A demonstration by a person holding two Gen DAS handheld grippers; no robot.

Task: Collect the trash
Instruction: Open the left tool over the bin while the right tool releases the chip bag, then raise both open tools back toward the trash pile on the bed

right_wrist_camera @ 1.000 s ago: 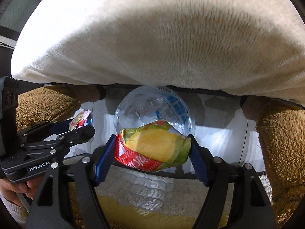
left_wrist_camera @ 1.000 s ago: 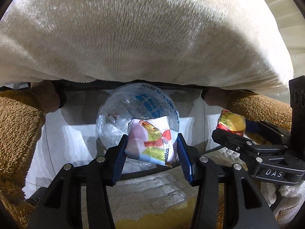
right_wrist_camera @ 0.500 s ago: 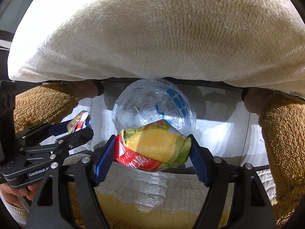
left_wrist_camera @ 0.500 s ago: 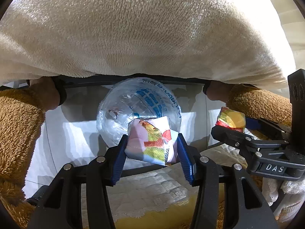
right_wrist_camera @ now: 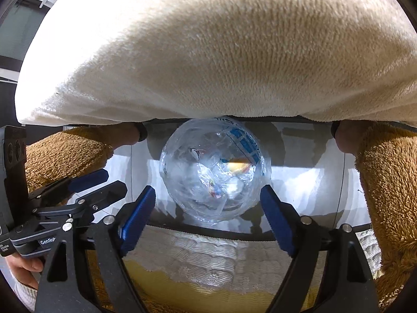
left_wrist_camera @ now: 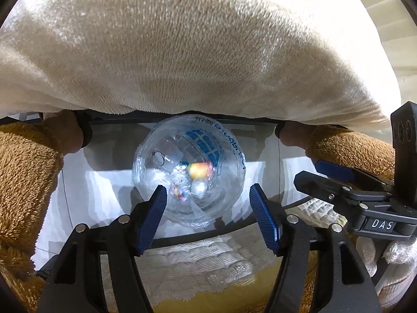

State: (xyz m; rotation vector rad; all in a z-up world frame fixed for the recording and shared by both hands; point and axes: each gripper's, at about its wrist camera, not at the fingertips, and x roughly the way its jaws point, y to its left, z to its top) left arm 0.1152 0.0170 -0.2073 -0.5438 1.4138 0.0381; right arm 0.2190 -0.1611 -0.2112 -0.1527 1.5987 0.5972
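Left wrist view: my left tongs (left_wrist_camera: 206, 203) stand spread and empty at lower centre. The clear trash bag (left_wrist_camera: 189, 169) gapes directly ahead of them at frame centre, mouth facing me; a blurred yellow wrapper (left_wrist_camera: 199, 169) shows inside. My right tongs (left_wrist_camera: 323, 174), at right, are parted with nothing between.

Right wrist view: my right tongs (right_wrist_camera: 208, 206) are spread and empty; the bag (right_wrist_camera: 215, 172) lies straight ahead, centred. My left tongs (right_wrist_camera: 104, 182) sit at left, slightly parted, empty. I judge both equally near.
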